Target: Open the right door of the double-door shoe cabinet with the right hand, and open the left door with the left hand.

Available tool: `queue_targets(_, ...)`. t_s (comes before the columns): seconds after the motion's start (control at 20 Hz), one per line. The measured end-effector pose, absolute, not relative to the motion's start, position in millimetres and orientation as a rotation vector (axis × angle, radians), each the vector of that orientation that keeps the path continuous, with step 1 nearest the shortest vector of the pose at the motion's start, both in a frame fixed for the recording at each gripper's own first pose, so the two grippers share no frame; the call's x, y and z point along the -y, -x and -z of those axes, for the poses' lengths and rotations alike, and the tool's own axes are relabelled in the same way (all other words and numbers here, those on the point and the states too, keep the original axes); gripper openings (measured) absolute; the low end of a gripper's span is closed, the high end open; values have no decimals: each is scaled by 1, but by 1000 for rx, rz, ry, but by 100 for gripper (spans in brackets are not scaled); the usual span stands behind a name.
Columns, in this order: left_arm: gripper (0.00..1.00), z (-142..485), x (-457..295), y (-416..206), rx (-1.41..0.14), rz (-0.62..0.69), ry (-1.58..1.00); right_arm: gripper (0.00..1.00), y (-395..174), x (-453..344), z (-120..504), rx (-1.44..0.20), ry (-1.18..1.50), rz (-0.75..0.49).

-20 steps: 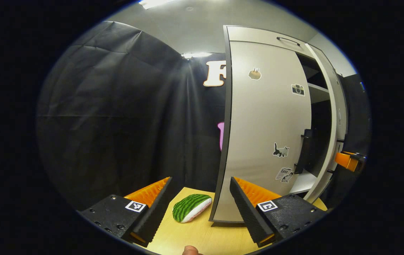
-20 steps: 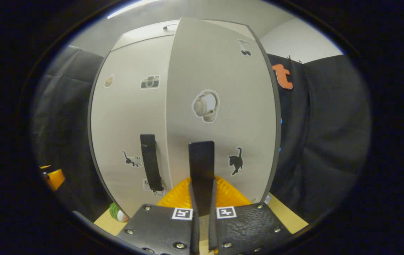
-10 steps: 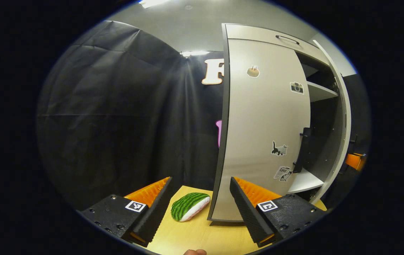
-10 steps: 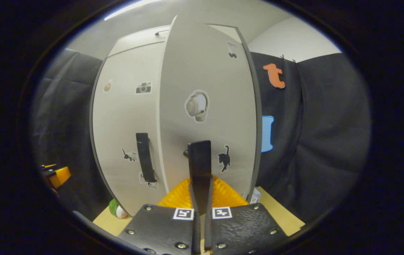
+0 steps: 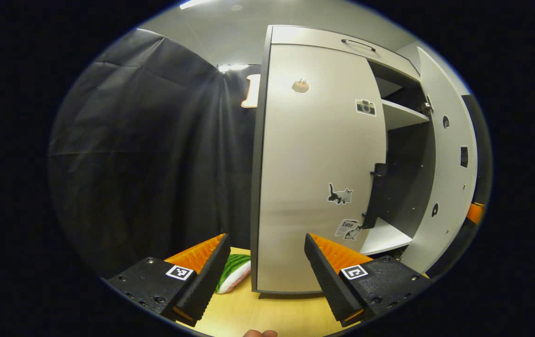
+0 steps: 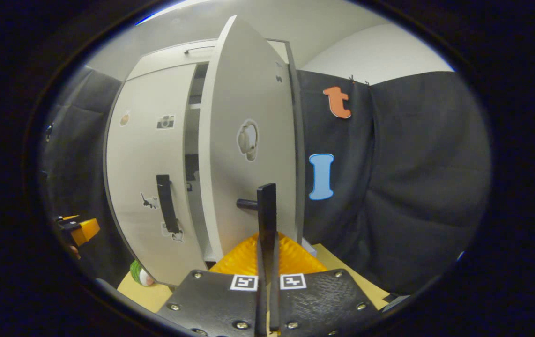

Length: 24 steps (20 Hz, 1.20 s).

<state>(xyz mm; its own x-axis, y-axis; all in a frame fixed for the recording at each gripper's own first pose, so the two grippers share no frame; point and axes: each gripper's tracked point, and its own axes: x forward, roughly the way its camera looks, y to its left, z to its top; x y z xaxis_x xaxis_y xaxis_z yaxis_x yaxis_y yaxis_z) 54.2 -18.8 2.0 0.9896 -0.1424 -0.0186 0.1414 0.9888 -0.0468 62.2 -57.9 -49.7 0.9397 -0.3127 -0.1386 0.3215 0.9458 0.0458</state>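
Claw above wooden tabletop

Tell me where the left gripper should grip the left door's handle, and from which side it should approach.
Grip the left door's handle around its middle, between the two mounts. It is an upright black bar standing off the door face near the free edge, so come straight at the front, fingers either side. The left gripper hangs open, clear of it.

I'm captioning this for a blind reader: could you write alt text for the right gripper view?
The right tool is shut on the black handle of the cabinet's right door, which stands partly open. The left door looks closed, its own handle free.
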Motion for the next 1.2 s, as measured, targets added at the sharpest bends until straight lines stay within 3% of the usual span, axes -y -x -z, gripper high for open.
queue_targets(0.55,98,0,64,-54,-28,224,17,1,-42,106,51,-129,-87,413)
queue_targets(1.2,98,4,131,-68,-23,239,-77,1,-18,181,55,-92,-162,354)
